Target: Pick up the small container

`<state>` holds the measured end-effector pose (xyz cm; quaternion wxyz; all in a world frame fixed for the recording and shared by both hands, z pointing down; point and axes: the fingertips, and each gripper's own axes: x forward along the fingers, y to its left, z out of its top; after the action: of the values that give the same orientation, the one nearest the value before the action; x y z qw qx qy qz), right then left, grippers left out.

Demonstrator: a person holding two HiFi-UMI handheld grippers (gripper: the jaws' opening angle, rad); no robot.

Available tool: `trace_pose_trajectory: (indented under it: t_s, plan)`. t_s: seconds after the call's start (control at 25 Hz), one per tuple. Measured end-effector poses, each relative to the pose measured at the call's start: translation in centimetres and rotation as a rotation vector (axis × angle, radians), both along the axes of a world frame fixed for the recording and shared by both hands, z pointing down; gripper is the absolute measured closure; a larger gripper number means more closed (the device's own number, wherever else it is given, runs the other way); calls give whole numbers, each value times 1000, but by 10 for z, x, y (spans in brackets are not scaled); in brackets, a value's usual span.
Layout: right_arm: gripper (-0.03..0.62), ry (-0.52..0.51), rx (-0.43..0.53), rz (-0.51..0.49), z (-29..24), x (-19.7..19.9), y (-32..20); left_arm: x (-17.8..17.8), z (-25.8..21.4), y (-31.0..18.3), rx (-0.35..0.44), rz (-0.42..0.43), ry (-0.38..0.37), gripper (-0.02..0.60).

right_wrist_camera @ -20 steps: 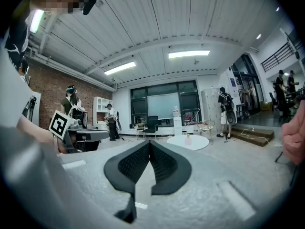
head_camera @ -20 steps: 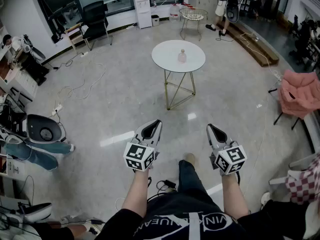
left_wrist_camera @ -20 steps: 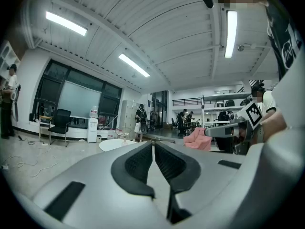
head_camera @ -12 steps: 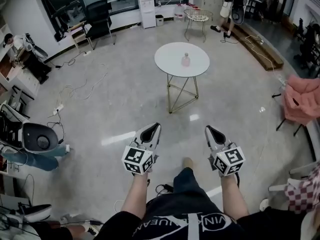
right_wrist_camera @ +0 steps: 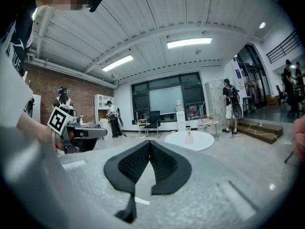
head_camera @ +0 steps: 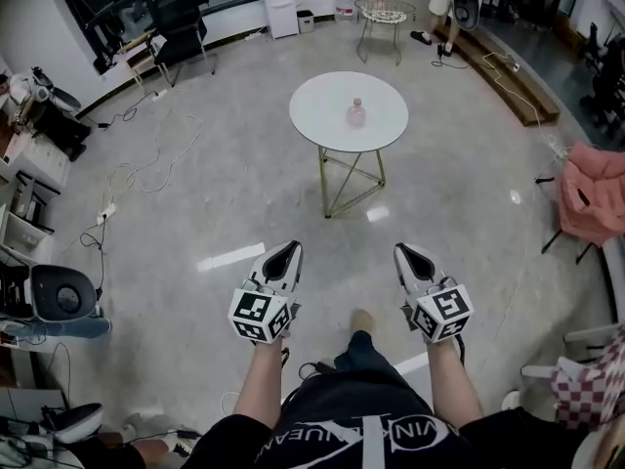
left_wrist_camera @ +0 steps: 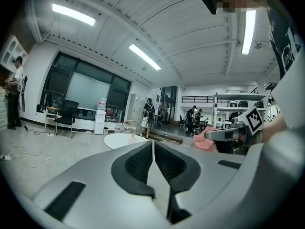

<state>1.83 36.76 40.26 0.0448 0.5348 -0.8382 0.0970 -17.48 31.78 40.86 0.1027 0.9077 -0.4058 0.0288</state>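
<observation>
Holding the left claw [head_camera: 284, 254] and the right claw [head_camera: 406, 255] closed on nothing, side by side above the floor [head_camera: 225, 203]. Well short of the small container [head_camera: 356, 112], standing upright near the middle of the round white worktop [head_camera: 322, 106]. Could tip it by arriving with claws unopened, or nudge it toward an edge; looks light. Could also trip on the cables [head_camera: 146, 169] when walking in. Glossy grey floor in an open room, black chair [head_camera: 186, 32] by the far wall, pink cloth [head_camera: 591, 193] at the right.
</observation>
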Motion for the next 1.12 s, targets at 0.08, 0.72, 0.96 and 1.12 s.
trace_pose_trajectory:
  t_s: [0.08, 0.72, 0.96, 1.12]
  plan:
    - [588, 3, -8, -5, 0, 8, -15, 6, -2, -16, -7, -11, 3, 560]
    - [588, -23, -14, -82, 6, 89, -126, 89, -8, -115, 9, -62, -7, 560]
    - [588, -53, -27, -119, 2, 101, -151, 102, -14, -135, -2, -88, -24, 560]
    - [588, -62, -30, -141, 11, 101, -156, 103, -8, -137, 0, -95, -32, 560]
